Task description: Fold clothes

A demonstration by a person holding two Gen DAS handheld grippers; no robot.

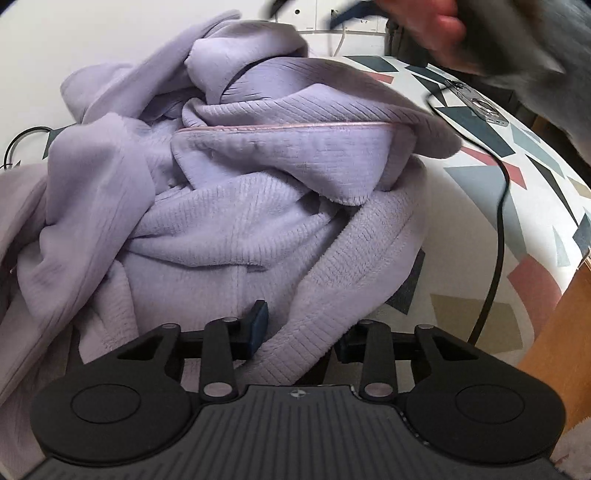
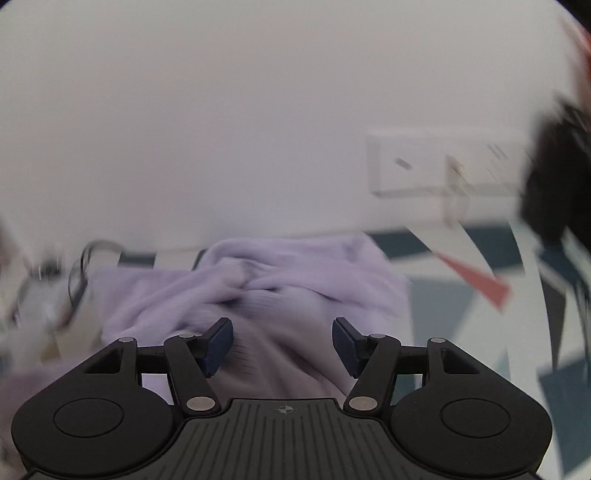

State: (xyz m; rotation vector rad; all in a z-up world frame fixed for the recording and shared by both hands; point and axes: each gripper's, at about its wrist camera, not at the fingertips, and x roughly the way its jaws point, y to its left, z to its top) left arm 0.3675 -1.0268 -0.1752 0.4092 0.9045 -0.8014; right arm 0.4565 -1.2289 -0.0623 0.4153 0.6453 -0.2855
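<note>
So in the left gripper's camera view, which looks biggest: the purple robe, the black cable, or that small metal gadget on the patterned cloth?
1. Purple robe, filling most of the view.
2. Black cable, long but thin.
3. Metal gadget, smallest, though it lies farther from the camera, so it may look smaller than it is.

My left gripper (image 1: 301, 332) pinches a ribbed fold of the crumpled lilac robe (image 1: 236, 177) on the patterned tablecloth (image 1: 535, 236). A black cable (image 1: 496, 243) trails beside it; my other hand (image 1: 439, 33) blurs above.
</note>
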